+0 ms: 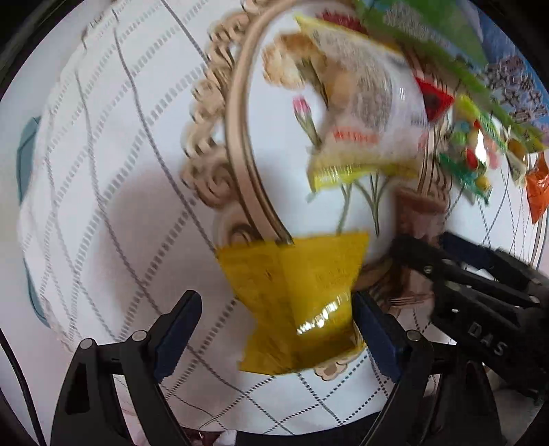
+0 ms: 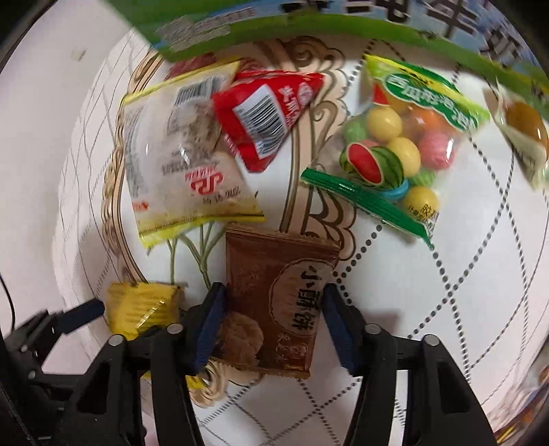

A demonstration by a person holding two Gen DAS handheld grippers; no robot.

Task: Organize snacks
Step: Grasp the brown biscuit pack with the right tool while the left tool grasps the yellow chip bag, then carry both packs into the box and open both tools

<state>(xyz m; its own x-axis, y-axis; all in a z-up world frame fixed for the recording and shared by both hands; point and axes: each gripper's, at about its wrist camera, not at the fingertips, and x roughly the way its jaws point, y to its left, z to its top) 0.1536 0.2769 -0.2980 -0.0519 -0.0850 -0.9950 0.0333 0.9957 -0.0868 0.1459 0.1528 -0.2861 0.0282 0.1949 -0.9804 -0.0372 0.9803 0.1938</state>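
Note:
Snack packets lie on a patterned tablecloth. My left gripper (image 1: 274,326) is open around a small yellow packet (image 1: 295,302), which lies against its right finger; this packet also shows in the right wrist view (image 2: 140,307). My right gripper (image 2: 274,308) is open astride a brown cookie packet (image 2: 278,295), fingers close to its sides. Beyond lie a clear yellow-edged packet (image 2: 185,154), a red packet (image 2: 264,113) and a bag of coloured candy balls (image 2: 405,147). The right gripper (image 1: 473,281) shows in the left wrist view at right.
A green and blue box (image 2: 308,20) stands along the far side, with another small packet (image 2: 525,130) at far right and an orange packet (image 1: 537,185) nearby. The cloth (image 1: 103,171) hangs over the table's left edge.

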